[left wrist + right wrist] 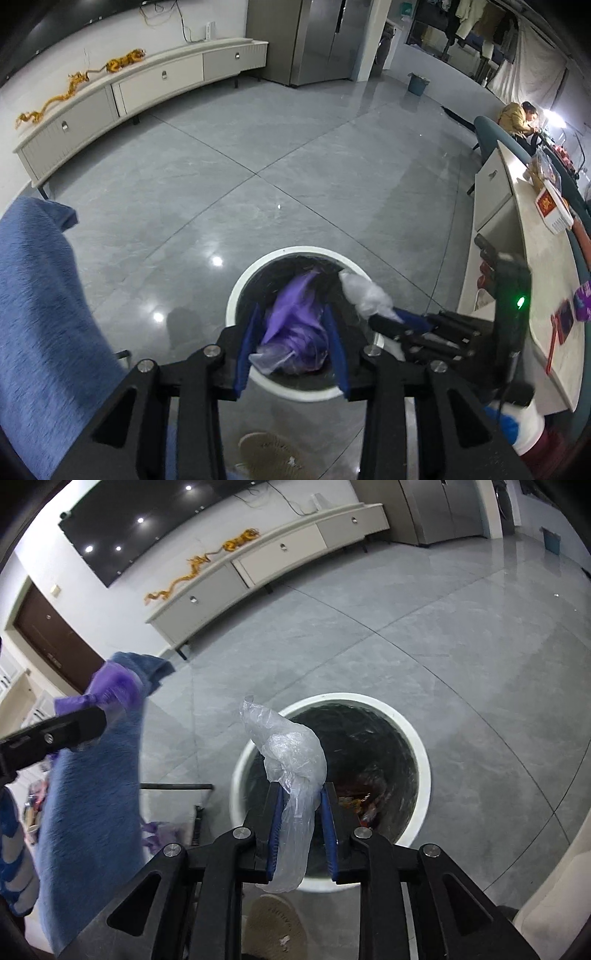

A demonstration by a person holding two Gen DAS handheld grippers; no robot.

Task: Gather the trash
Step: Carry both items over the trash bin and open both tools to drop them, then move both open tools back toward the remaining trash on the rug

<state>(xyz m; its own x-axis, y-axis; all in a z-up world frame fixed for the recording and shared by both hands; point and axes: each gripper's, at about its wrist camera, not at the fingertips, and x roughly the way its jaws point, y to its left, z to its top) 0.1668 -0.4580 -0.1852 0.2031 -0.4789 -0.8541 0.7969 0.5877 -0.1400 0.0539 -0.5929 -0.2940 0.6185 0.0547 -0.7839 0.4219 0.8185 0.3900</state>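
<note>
A round white-rimmed trash bin (240, 280) with a dark liner stands on the grey floor below both grippers; it also shows in the right wrist view (421, 760). My left gripper (291, 314) is shut on a crumpled purple plastic bag (295, 328) and holds it over the bin's mouth. My right gripper (301, 792) is shut on a clear plastic bag (291, 749) at the bin's near rim; it shows in the left wrist view (388, 325) with the clear bag (364, 291). Colourful trash (364, 801) lies at the bin's bottom.
A blue towel (37, 295) hangs at the left, close to the bin. A long white cabinet (147, 85) lines the far wall. A white table (535, 258) with packets stands at the right. A person sits at the far right. A slipper (275, 928) lies on the floor.
</note>
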